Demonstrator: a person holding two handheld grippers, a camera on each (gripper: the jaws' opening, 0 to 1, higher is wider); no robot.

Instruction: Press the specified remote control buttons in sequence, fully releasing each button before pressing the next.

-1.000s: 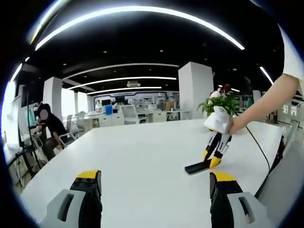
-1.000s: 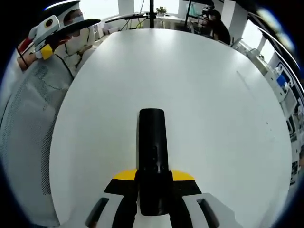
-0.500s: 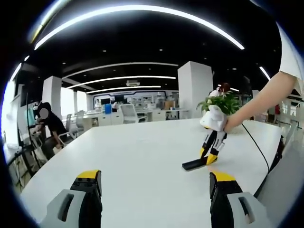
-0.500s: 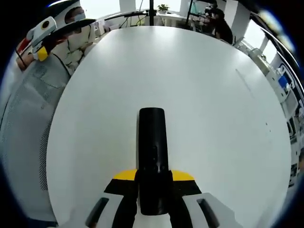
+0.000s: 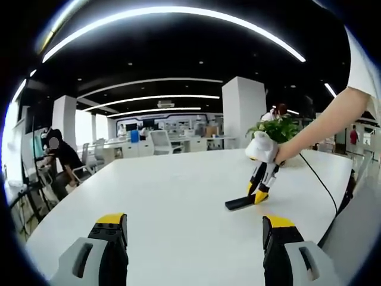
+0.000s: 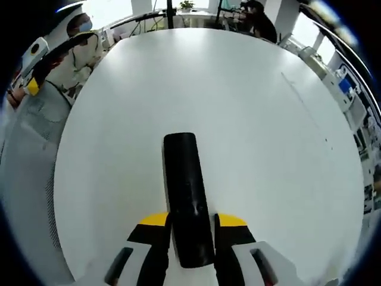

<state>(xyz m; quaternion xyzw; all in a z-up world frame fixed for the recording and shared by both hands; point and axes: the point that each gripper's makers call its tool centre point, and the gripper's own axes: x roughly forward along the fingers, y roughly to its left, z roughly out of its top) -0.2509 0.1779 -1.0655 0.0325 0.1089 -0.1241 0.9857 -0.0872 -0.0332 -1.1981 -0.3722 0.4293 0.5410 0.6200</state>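
Slid left across the table [image 5: 166, 196] over the last second, going by the left gripper view: remote [image 5: 239, 203] plus the right gripper [image 5: 257, 193] holding it. Also looked a touch rotated in the right gripper view, black remote [image 6: 187, 196] now angled slightly between the jaws instead of dead straight. Probably just repositioning, no button pressed yet as far as could be judged, so sequence likely not started.

Right gripper [image 6: 188, 221] pinched around the near end of the remote, yellow tips hugging both sides, far end lying on the white table [image 6: 268, 131]. Left gripper [image 5: 196, 229] spread wide, nothing between the jaws, hovering well apart from the remote.

Left view gave the side-on picture: remote flat on the table, a hand [image 5: 280, 156] on the right gripper, plant [image 5: 277, 128] behind. Right view gave the top of the remote, though buttons too dark to pick out.
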